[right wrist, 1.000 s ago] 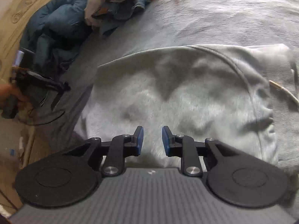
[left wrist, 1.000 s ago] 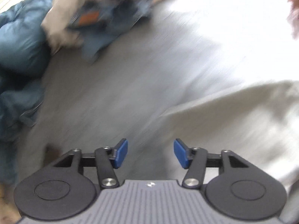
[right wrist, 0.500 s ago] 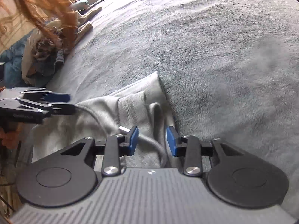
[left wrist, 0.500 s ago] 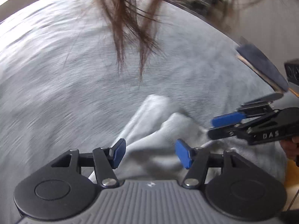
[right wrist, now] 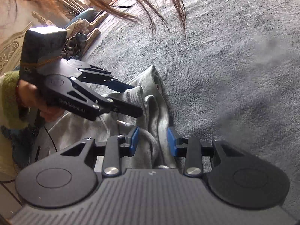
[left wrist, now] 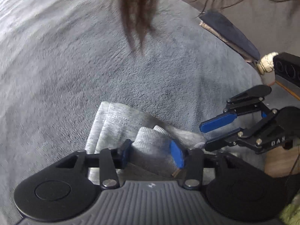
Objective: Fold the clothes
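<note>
Since a second ago, both grippers have come together at the grey garment (left wrist: 120, 120). The left hand-held gripper (left wrist: 152, 152), tilted down, is closing on a ribbed fold. The right hand-held gripper (right wrist: 152, 140) stands narrow around bunched cloth.

1. A light grey cotton sweatshirt (left wrist: 120, 120) lies bunched on the grey plush blanket (left wrist: 75, 65).
2. The left gripper (left wrist: 152, 152) and right gripper (right wrist: 152, 140) sit side by side, the sweatshirt's edge between each one's jaws.
3. A pile of mixed clothes (right wrist: 80, 37) lies farther back on the blanket.

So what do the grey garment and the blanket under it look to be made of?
Garment: pale grey knit, likely cotton jersey or sweatshirt fleece, matte; it shows ribbed trim and a line of stitching.
Blanket: darker grey plush, probably synthetic fleece; its short fuzzy pile shows brushed, uneven shading.
</note>
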{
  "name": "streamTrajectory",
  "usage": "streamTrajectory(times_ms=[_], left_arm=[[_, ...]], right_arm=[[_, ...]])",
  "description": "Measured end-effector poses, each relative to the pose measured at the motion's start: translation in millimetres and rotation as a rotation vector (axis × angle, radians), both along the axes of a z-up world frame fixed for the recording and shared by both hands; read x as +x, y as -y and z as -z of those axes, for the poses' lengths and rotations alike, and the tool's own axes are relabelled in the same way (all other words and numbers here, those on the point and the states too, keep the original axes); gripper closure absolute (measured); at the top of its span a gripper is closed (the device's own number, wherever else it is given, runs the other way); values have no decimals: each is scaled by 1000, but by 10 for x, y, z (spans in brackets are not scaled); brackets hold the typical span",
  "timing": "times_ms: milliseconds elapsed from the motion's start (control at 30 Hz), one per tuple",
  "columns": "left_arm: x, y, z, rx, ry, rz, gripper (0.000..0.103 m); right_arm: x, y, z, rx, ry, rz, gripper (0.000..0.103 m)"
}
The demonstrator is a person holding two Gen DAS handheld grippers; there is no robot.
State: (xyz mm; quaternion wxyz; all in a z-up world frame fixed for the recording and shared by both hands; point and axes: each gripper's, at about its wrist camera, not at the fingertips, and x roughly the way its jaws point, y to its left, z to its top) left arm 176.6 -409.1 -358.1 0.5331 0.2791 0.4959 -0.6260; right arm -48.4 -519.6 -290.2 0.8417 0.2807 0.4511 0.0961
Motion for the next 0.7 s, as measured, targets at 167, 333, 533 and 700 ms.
streamTrajectory(times_ms=[167,333,533,700], left_arm=[[-39,-105,-274,-55,-24,76,81],[-91,-39,-226,-56,-50,110,82],[105,94,-44,-35,-129,87,82],[227,16,-144,-24,-250,58,84]], right_arm=[[-25,19,2,2,7,-3,72],[-10,23,10,25,19,1,72],[95,2,97,24,7,7,72],[84,43,67,51,24,-9,72]])
